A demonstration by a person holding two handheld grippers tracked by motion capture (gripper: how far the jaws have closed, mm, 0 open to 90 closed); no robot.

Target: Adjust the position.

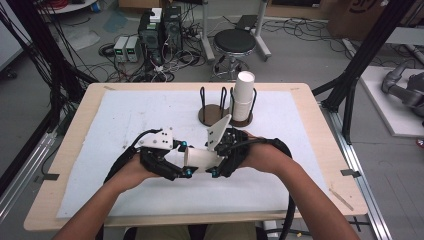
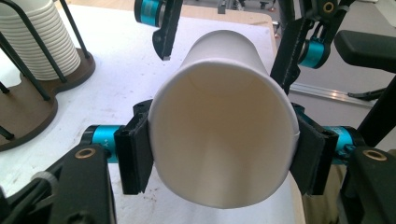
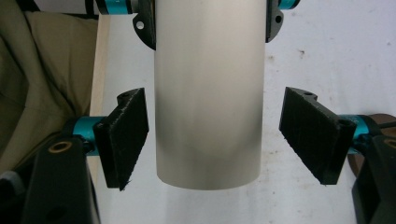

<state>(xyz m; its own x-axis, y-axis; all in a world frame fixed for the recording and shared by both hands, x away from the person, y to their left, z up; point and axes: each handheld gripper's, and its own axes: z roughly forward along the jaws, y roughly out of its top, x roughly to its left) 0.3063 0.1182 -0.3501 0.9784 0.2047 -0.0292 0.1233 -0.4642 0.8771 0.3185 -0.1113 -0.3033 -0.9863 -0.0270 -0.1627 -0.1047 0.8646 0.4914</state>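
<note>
My left gripper (image 2: 219, 154) has its pads pressed on both sides of a white paper cup (image 2: 223, 121) near the rim, holding it sideways above the white mat (image 1: 125, 115). My right gripper (image 3: 215, 135) sits spread wide around the cup's base end, pads clear of it. Behind on the table (image 1: 65, 150), a cup stack (image 1: 243, 95) stands in a wire holder (image 1: 210, 112).
</note>
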